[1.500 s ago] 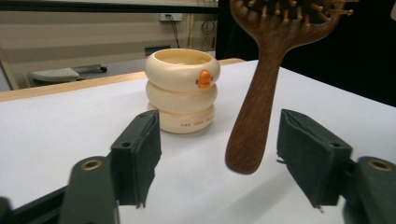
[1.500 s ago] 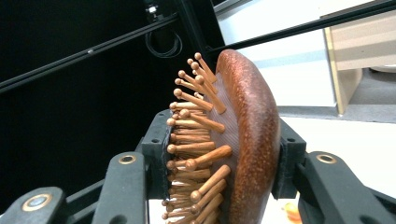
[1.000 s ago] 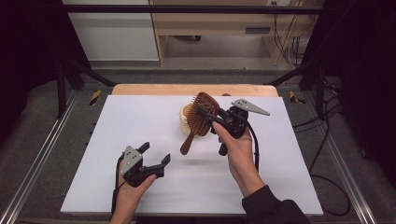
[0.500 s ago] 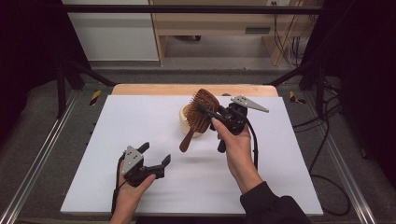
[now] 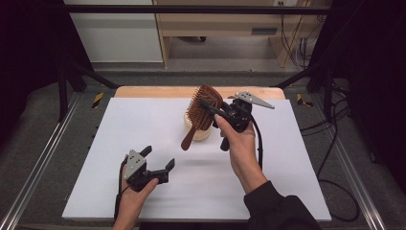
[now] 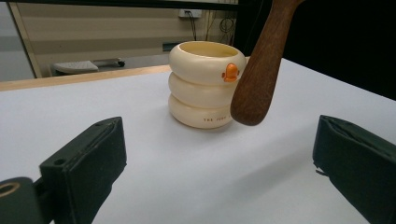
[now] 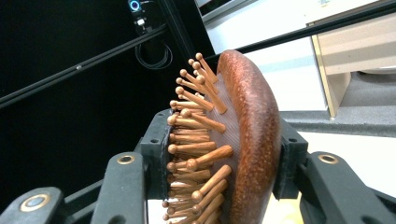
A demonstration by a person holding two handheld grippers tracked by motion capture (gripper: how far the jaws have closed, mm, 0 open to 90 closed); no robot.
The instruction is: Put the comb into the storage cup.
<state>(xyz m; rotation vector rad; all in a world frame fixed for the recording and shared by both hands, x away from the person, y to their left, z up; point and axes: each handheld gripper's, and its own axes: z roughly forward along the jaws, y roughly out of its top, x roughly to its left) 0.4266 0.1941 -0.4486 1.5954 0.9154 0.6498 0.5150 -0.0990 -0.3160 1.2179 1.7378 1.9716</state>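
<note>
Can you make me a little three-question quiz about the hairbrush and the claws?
1. True or false: the right claw is shut on the wooden hairbrush.
2. Which claw is open with nothing between its pads: A left, B right?
3. What does the brush handle hang in front of in the left gripper view?

Key: 1 true. 2 A, the left claw. 3 The cream holder.

One hairbrush (image 5: 203, 108), one cream cup (image 6: 205, 84)
</note>
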